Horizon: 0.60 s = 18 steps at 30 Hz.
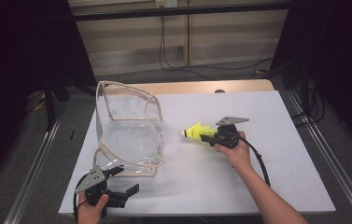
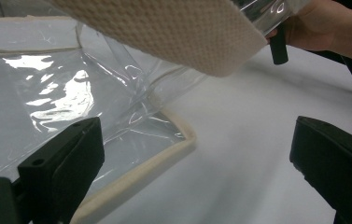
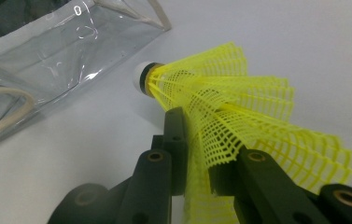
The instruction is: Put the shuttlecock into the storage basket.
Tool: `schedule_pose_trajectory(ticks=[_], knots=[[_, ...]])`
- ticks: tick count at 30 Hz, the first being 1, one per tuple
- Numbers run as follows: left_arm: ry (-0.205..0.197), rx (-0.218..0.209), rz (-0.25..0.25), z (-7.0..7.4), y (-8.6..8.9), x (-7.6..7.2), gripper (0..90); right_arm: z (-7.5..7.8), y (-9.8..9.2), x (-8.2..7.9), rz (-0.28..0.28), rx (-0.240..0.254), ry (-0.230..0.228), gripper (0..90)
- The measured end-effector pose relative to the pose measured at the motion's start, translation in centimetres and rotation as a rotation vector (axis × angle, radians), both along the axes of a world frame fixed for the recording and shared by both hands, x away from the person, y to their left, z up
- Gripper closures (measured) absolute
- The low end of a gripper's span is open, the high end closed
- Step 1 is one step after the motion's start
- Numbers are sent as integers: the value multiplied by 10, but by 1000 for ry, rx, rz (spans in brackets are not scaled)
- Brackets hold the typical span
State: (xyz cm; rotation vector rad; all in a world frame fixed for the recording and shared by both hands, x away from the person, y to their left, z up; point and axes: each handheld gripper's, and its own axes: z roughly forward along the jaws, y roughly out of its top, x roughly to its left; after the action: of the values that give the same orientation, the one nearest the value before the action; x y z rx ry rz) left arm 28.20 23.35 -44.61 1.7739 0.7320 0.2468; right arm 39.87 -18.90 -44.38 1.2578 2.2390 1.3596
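A yellow mesh shuttlecock (image 1: 194, 131) with a white cork tip is held just above the white table. My right gripper (image 1: 206, 137) is shut on the shuttlecock (image 3: 229, 116), its jaws pinching the skirt, cork pointing left at the bag. A clear plastic bag (image 1: 127, 130) with cream trim stands at the table's left, mouth up. My left gripper (image 1: 124, 181) rests by the bag's near corner, jaws wide apart with nothing between them. In the left gripper view the bag's cream-edged corner (image 2: 173, 149) lies just ahead of the left gripper (image 2: 197, 154), and a woven cream strap (image 2: 173, 32) hangs across the top.
The white table sheet (image 1: 257, 168) has bare room right of the bag and around the right hand. A wooden table edge (image 1: 201, 87) shows at the back. Metal rails (image 1: 318, 149) run along both sides, and cables lie on the floor behind.
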Motion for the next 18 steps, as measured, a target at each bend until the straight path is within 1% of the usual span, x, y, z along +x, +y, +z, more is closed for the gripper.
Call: schedule_pose_trajectory(ticks=[5, 8, 15, 18], knots=[[-3, -2, 0, 1, 0, -1, 32, 8, -2, -3, 5, -1, -6, 803], [-3, -4, 0, 1, 0, -1, 32, 16, -4, -5, 11, 1, -8, 803], [-5, -4, 0, 2, -1, -1, 32, 37, -4, -10, 25, 0, -33, 803], [-4, -5, 1, 2, -1, -1, 32, 43, -4, -10, 27, 10, -40, 803]])
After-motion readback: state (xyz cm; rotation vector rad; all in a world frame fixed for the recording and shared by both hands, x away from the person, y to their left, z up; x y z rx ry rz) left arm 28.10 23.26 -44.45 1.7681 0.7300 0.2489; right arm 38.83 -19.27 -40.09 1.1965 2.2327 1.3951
